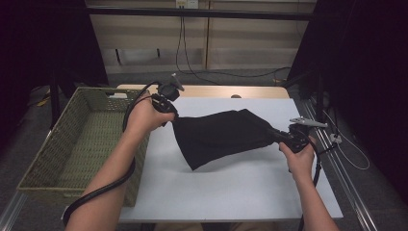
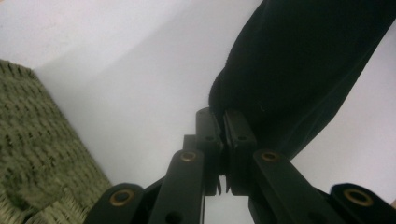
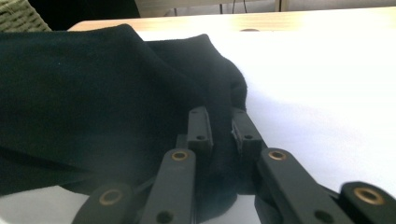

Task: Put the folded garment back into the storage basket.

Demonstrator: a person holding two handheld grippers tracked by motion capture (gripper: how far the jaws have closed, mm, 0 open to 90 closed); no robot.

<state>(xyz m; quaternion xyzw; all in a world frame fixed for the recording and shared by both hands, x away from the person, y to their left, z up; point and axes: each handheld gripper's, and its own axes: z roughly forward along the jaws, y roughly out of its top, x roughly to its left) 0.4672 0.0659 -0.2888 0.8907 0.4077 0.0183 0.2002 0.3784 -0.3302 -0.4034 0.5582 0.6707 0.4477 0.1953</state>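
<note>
Now | left tool (image 1: 172, 117) and right tool (image 1: 278, 136) clamp black cloth (image 1: 219, 134) | forearms level

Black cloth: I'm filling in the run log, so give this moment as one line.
left gripper: shut on black cloth | right gripper: shut on black cloth | cloth: stretched between both, above white table | wicker basket: left of table

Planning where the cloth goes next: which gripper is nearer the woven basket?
Left. The left gripper grips the black cloth beside the basket; the right gripper holds its far end.
</note>
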